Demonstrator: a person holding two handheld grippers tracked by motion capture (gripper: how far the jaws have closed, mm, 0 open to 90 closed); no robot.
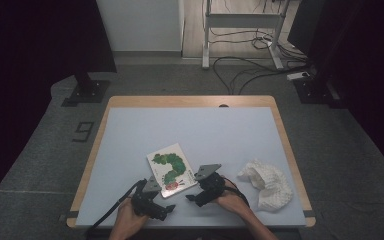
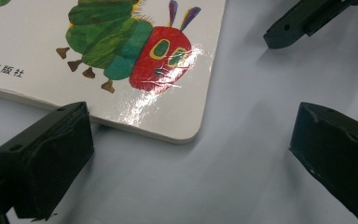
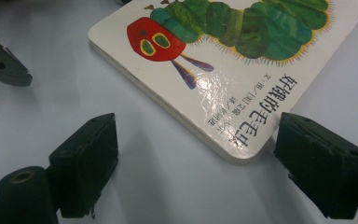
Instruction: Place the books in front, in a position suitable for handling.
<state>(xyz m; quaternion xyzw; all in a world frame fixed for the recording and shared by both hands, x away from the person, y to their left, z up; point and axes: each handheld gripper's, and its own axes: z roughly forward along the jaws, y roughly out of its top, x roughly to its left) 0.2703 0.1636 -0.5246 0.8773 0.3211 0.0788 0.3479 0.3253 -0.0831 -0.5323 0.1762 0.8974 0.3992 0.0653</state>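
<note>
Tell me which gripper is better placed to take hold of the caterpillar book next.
Right, probably. The right gripper has open jaws flanking a corner of the book; the left gripper is open too, just short of its edge.

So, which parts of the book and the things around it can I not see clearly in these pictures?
- Book: far end cut off by the top edge in the left gripper view, and also in the right gripper view.
- Cover text: too small in the high view.
- White cloth: its folds hide what it is.
- Left gripper: jaws dark and small in the high view.

"好饿的毛毛虫" on book cover (image 3: 242, 70)
</note>
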